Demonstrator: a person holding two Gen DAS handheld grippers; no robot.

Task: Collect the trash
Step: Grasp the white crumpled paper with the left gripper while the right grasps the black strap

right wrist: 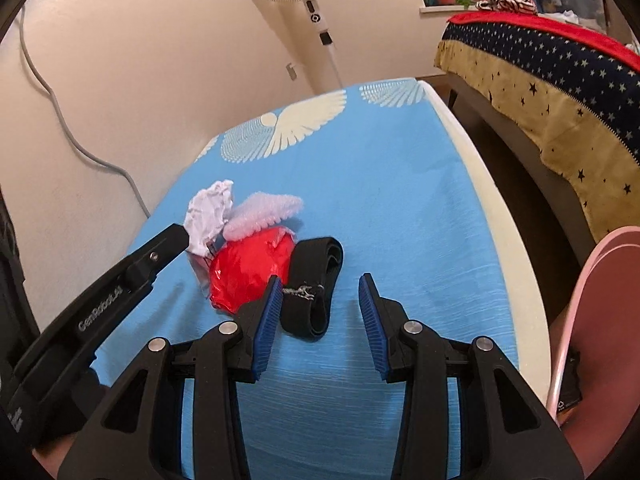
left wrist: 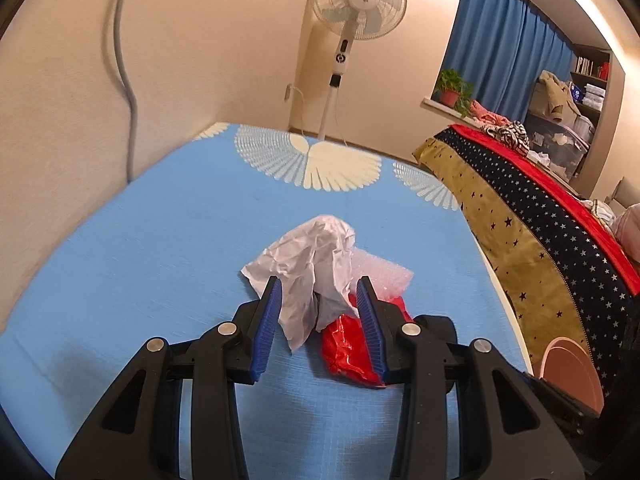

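Note:
A pile of trash lies on the blue-covered table [left wrist: 120, 260]: crumpled white paper [left wrist: 308, 268], a red foil wrapper [left wrist: 348, 344] and a piece of bubble wrap [left wrist: 380, 276]. My left gripper [left wrist: 320, 292] is open, its jaws on either side of the paper and wrapper. In the right wrist view the paper [right wrist: 210, 210], red wrapper [right wrist: 252, 268], bubble wrap [right wrist: 262, 210] and a black strap loop [right wrist: 314, 280] lie together. My right gripper [right wrist: 320, 292] is open and empty, just above the strap's near end. The left gripper's arm [right wrist: 120, 280] reaches in from the left.
A wall with a grey cable [left wrist: 128, 80] runs along the table's left side. A standing fan [left wrist: 352, 12] stands beyond the far end. A bed with a star-patterned cover [left wrist: 540, 216] lies to the right, and a pink bin rim [right wrist: 592, 304] sits by the table's right edge.

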